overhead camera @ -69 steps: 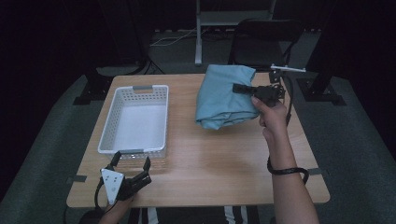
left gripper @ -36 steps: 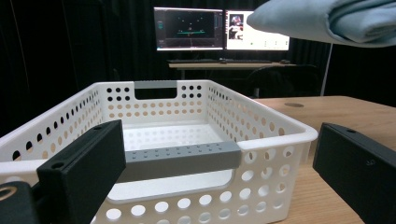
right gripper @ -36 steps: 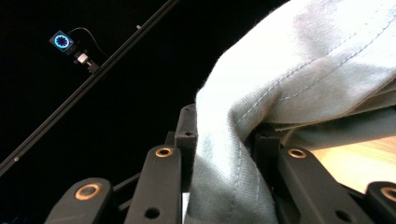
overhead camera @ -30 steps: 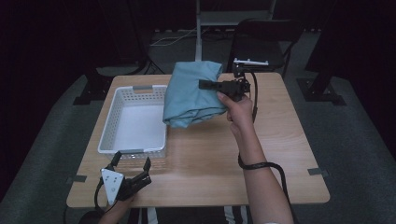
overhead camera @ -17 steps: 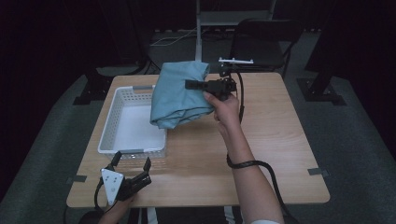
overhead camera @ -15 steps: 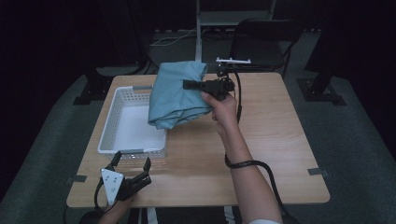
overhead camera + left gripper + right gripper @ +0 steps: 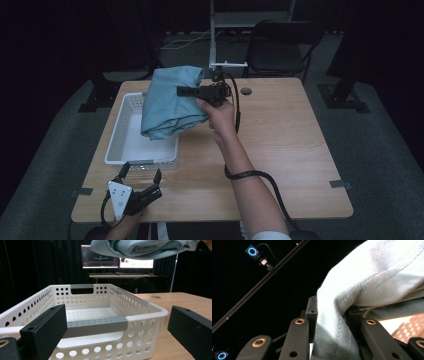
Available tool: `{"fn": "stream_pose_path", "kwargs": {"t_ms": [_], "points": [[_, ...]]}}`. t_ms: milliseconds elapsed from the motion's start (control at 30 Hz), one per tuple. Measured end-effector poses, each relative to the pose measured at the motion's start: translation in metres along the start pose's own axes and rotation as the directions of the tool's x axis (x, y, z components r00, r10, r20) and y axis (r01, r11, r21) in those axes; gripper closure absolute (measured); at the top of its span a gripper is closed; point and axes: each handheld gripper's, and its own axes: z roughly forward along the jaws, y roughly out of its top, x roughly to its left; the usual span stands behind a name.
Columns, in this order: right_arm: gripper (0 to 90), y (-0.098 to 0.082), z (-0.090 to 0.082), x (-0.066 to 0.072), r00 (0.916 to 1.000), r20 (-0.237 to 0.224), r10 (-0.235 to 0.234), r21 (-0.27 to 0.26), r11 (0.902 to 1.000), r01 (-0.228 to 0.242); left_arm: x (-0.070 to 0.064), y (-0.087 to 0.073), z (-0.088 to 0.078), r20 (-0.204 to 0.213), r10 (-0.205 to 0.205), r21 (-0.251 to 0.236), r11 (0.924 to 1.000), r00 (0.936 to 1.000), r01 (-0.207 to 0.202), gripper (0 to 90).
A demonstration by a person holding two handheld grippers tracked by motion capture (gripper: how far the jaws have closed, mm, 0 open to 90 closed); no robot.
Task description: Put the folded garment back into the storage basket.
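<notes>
At the table's near left edge the left gripper [image 7: 142,187] rests with jaws spread, facing the white basket [image 7: 121,142]. Farther off, the right gripper [image 7: 192,92] pinches the folded blue cloth [image 7: 167,102], held in the air above the basket's far right part.

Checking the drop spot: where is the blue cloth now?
The blue cloth hangs clamped in the right gripper, above the white basket's far right part.

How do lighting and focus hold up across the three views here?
High view: the light wooden table is evenly lit, its surroundings nearly black. Left gripper view: the white perforated plastic basket is sharp; two monitors glare behind it. Right gripper view: the folded light-blue cloth is bright against black, its weave crisp.
</notes>
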Motion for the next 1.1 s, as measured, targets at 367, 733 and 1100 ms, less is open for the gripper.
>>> {"fn": "stream_pose_path", "kwargs": {"t_ms": [367, 733, 1100], "points": [[72.3, 0.000, 0.031, 0.010, 0.9994, -0.030, -0.018, 0.025, 0.9995, 0.019, 0.000, 0.000, 0.000, 0.001, 0.000, -0.002, 1.0000, 1.0000, 0.000, 3.8], [72.3, 0.002, 0.059, 0.015, 0.9976, -0.068, -0.014, 0.035, 0.9993, 0.016, 0.000, 0.000, 0.000, 0.001, 0.000, -0.003, 1.0000, 1.0000, 0.000, 3.8], [72.2, 0.002, 0.085, 0.025, 0.9960, -0.083, -0.033, 0.061, 0.9974, 0.038, 0.000, 0.000, 0.000, 0.002, -0.001, -0.001, 1.0000, 1.0000, 0.001, 3.8]]}}
